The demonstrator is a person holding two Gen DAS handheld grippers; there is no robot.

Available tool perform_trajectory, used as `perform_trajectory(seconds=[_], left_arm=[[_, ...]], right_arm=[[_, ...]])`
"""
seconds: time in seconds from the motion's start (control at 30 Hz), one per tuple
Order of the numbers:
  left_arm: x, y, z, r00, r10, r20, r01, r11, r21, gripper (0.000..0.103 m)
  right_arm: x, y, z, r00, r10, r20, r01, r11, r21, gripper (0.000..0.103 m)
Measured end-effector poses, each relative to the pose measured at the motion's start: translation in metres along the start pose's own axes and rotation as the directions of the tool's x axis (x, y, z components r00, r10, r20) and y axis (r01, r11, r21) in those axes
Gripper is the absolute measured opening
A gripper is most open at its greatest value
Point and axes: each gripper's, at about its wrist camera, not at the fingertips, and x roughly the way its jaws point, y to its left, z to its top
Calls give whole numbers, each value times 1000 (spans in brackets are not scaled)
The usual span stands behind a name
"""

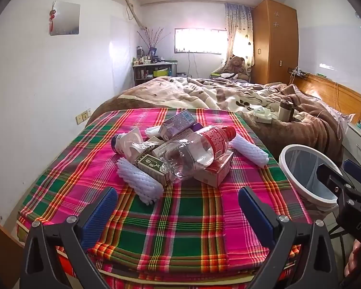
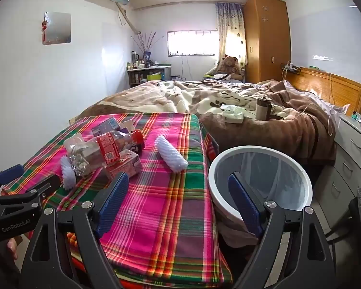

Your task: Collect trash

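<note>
A heap of trash lies on the plaid cloth (image 1: 180,216): a clear plastic bottle (image 1: 195,154) with a red label, a green box (image 1: 151,166), a pink box (image 1: 216,173), purple cartons (image 1: 178,122) and white foam net sleeves (image 1: 139,180) (image 1: 250,151). My left gripper (image 1: 178,214) stands open in front of the heap, nothing between its fingers. In the right wrist view the bottle (image 2: 103,151) and a foam sleeve (image 2: 172,155) lie further left. My right gripper (image 2: 178,202) is open at the cloth's right edge, beside the white-rimmed bin (image 2: 260,180).
The bin (image 1: 308,173) with a clear liner stands on the floor right of the plaid surface. Behind is a bed with a brown blanket (image 2: 264,125), a tissue box (image 2: 233,115) and a flask (image 2: 263,108). White drawers (image 2: 349,154) stand at the far right.
</note>
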Motion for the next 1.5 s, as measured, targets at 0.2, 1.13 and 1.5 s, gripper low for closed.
perform_trajectory(seconds=[0.2, 1.13, 1.5], left_arm=[[-2, 0, -1, 1000, -5, 7, 5, 1000, -3, 102], [-3, 3, -1, 1000, -12, -3, 12, 1000, -13, 101], [-4, 2, -1, 1000, -12, -7, 12, 1000, -15, 101]], right_arm=[[-1, -1, 1, 1000, -6, -2, 6, 1000, 2, 86], [-4, -1, -1, 1000, -7, 9, 7, 1000, 3, 86], [-5, -1, -1, 1000, -12, 6, 12, 1000, 2, 86]])
